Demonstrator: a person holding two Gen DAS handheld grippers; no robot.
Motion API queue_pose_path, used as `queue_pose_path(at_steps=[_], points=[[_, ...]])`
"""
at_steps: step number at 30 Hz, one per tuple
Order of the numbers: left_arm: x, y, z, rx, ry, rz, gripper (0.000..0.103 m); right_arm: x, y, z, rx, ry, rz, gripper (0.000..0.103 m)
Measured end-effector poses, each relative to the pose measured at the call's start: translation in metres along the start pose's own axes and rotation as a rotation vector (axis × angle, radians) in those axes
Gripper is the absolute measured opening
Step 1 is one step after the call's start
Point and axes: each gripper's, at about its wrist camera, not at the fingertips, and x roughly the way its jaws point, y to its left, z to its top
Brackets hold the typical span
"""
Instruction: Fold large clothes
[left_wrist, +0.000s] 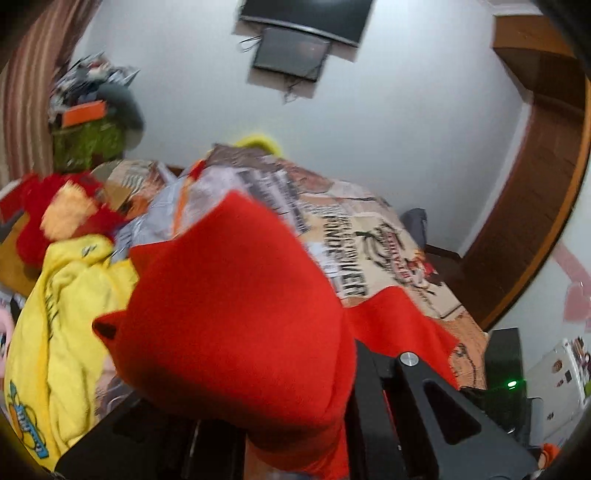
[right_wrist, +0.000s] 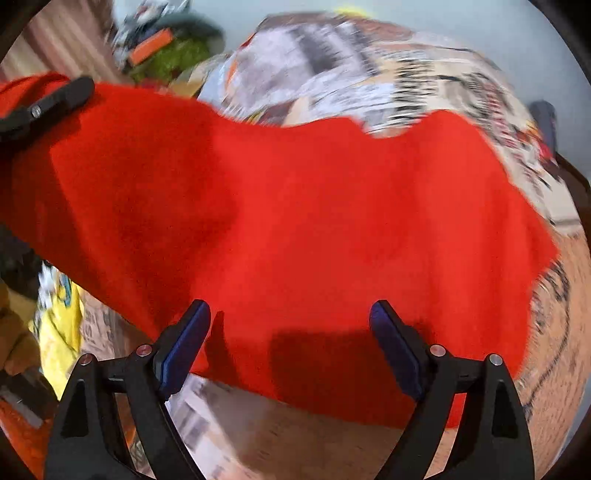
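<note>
A large red garment (right_wrist: 295, 206) is spread over the printed bedspread (right_wrist: 406, 81). In the left wrist view the red garment (left_wrist: 236, 302) bunches up between the black jaws of my left gripper (left_wrist: 295, 413), which is shut on it and holds it lifted. My left gripper also shows in the right wrist view (right_wrist: 48, 105) at the upper left, clamped on the garment's raised end. My right gripper (right_wrist: 290, 332) is open, its blue pads (right_wrist: 184, 343) wide apart just above the garment's near edge, holding nothing.
A yellow garment (left_wrist: 66, 314) lies at the left on the bed, with a red plush toy (left_wrist: 55, 214) behind it. A cluttered shelf (left_wrist: 88, 107) stands at the back left. A wooden door frame (left_wrist: 524, 206) is at the right, and a screen (left_wrist: 291, 51) hangs on the wall.
</note>
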Motion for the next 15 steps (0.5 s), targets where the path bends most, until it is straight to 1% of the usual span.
queue_pose_path(at_steps=[3, 5, 7, 9, 10, 11, 13, 15], points=[[0.009, -0.048, 0.005, 0.079, 0.005, -0.026, 0.006, -0.03, -0.046, -0.015, 0.077, -0.068, -0.025, 0.087], [0.018, -0.089, 0.002, 0.148, 0.019, -0.055, 0.006, -0.036, -0.073, -0.021, 0.114, -0.067, -0.066, 0.087], [0.028, -0.12, -0.003, 0.193, 0.044, -0.095, 0.006, -0.042, -0.109, -0.037, 0.19, -0.052, -0.099, 0.087], [0.046, -0.153, -0.015, 0.244, 0.107, -0.138, 0.006, -0.049, -0.138, -0.055, 0.277, -0.048, -0.107, 0.086], [0.058, -0.17, -0.025, 0.269, 0.155, -0.163, 0.006, -0.055, -0.151, -0.064, 0.31, -0.05, -0.112, 0.086], [0.066, -0.18, -0.032, 0.284, 0.188, -0.178, 0.006, -0.059, -0.16, -0.071, 0.33, -0.053, -0.117, 0.086], [0.093, -0.199, -0.058, 0.317, 0.316, -0.221, 0.006, -0.071, -0.178, -0.086, 0.362, -0.058, -0.128, 0.087], [0.116, -0.204, -0.084, 0.324, 0.444, -0.242, 0.006, -0.082, -0.19, -0.095, 0.383, -0.065, -0.131, 0.087]])
